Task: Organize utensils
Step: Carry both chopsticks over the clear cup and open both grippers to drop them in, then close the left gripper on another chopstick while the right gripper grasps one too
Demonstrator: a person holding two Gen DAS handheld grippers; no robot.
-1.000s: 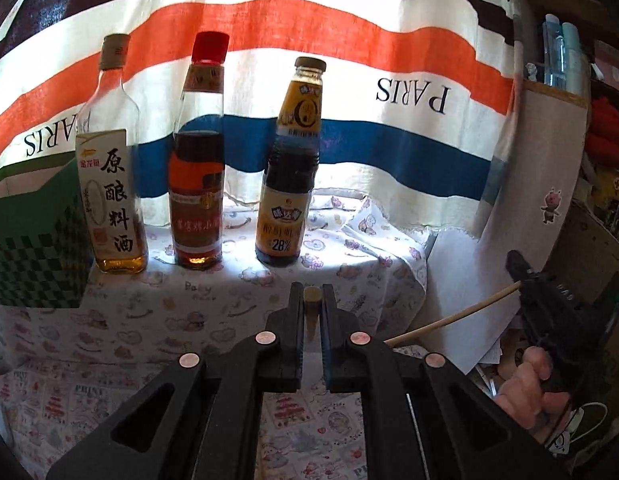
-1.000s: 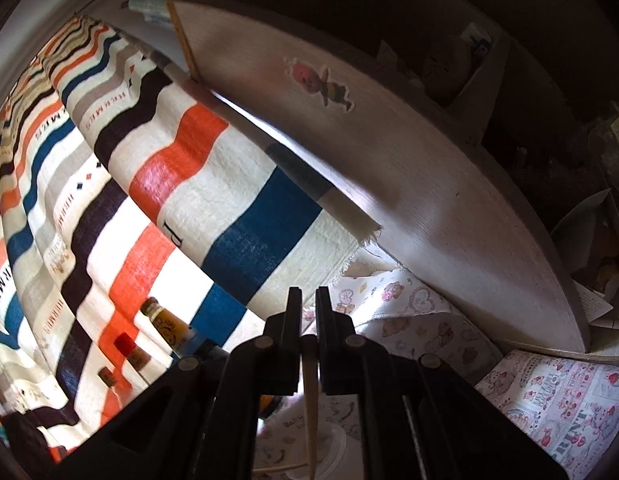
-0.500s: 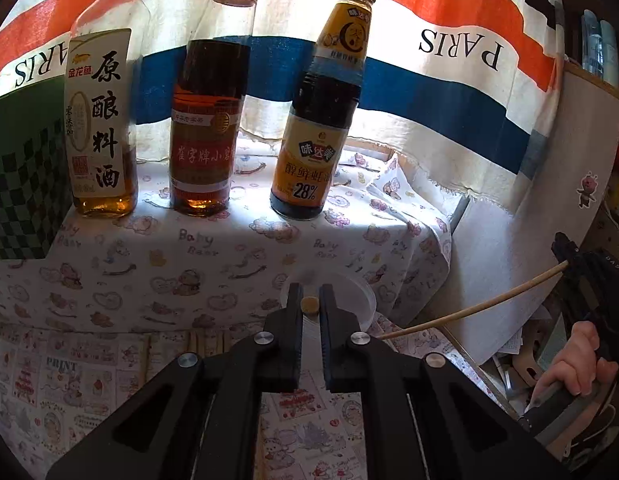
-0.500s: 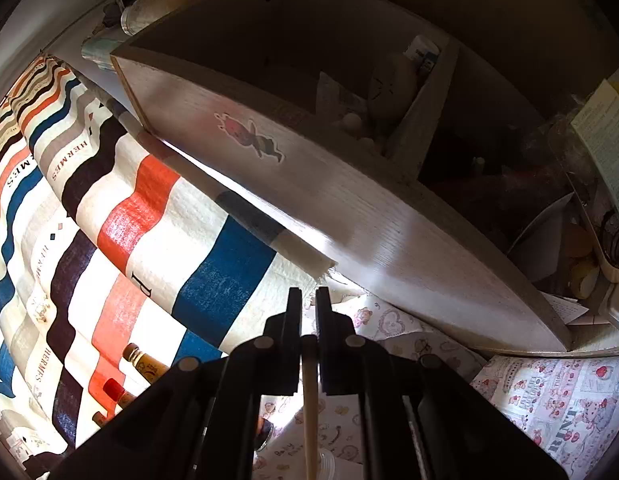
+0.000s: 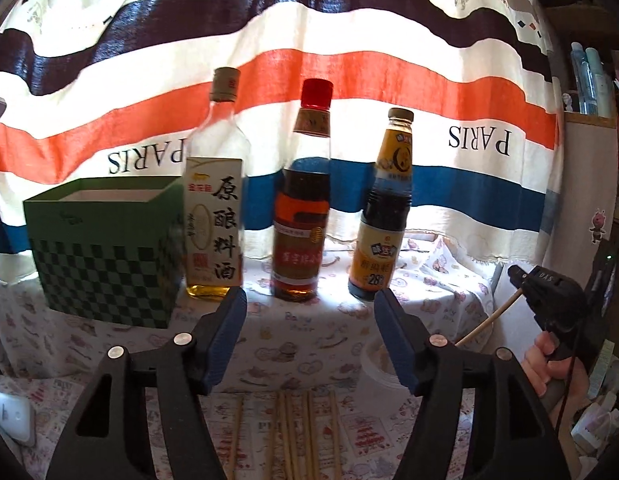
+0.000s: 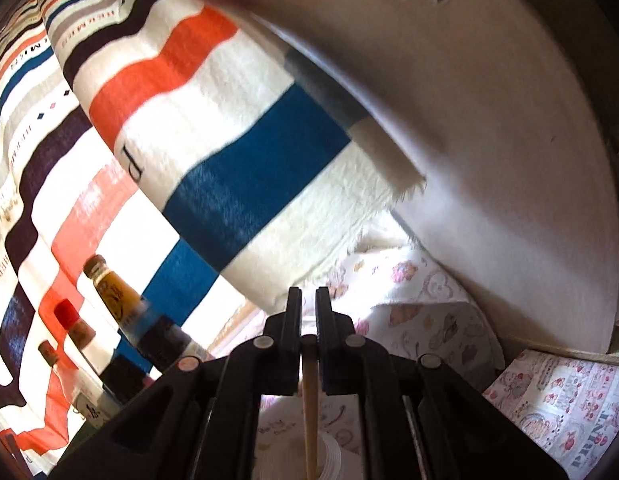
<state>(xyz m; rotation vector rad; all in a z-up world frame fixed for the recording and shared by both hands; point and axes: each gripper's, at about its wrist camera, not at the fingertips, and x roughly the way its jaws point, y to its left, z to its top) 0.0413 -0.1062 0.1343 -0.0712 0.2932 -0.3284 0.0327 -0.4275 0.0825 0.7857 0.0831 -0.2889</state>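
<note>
Task judged partly done: right gripper (image 6: 304, 312) clamps one chopstick (image 6: 309, 408) above the white cup (image 5: 379, 364) at lower right, left gripper (image 5: 309, 312) gapes empty, loose chopsticks (image 5: 297, 432) remain at bottom centre.

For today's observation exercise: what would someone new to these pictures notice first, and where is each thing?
First, the striped curtain printed PARIS, filling the background. In front of it three bottles stand in a row on the cloth, beside a green checked box on the left. Nearer the camera, the left gripper gapes open above loose chopsticks, while the right gripper is shut on one chopstick.
</note>
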